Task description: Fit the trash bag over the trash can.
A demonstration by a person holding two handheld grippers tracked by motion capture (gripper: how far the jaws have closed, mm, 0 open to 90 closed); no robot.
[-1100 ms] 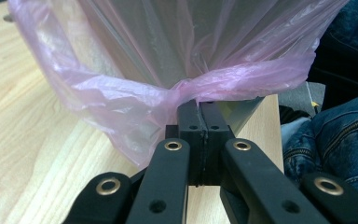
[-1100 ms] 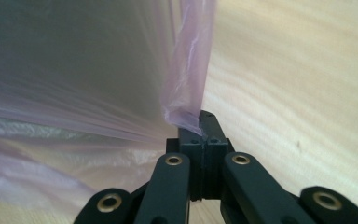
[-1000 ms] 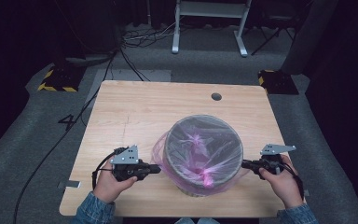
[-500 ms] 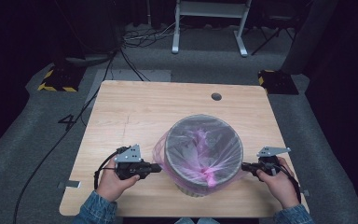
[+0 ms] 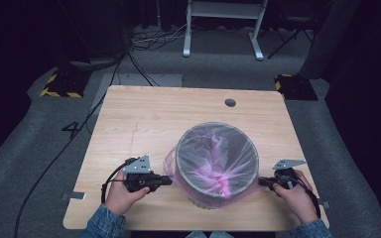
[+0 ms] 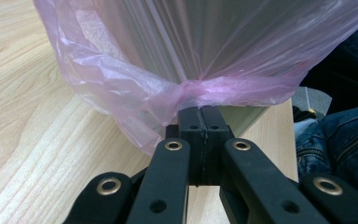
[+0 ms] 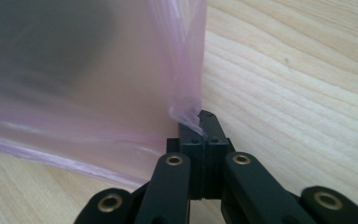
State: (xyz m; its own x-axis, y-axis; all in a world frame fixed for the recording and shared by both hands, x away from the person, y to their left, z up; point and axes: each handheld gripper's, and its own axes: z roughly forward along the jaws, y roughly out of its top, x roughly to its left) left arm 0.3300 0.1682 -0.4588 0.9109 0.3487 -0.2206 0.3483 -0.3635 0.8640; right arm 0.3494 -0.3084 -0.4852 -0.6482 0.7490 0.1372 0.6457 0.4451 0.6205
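Note:
A grey round bin (image 5: 216, 158) stands on the wooden table (image 5: 144, 124), lined with a thin pink plastic bag (image 5: 213, 163) whose edge is folded down over the rim. My left gripper (image 5: 167, 180) is at the bin's left side, shut on a bunched fold of the pink bag (image 6: 191, 91). On the bin's right side my right gripper (image 5: 261, 182) is shut on another pinch of the bag (image 7: 186, 114). Both pull the film taut against the bin wall.
A small round hole (image 5: 230, 102) sits near the table's far edge. Cables trail off the table's left side onto the grey floor. A white stand (image 5: 223, 15) is behind the table. Denim sleeves (image 6: 340, 135) lie at the near edge.
Both grippers have moved slightly toward the near edge and downward along the bin's sides, drawing the bag's edge lower over the rim.

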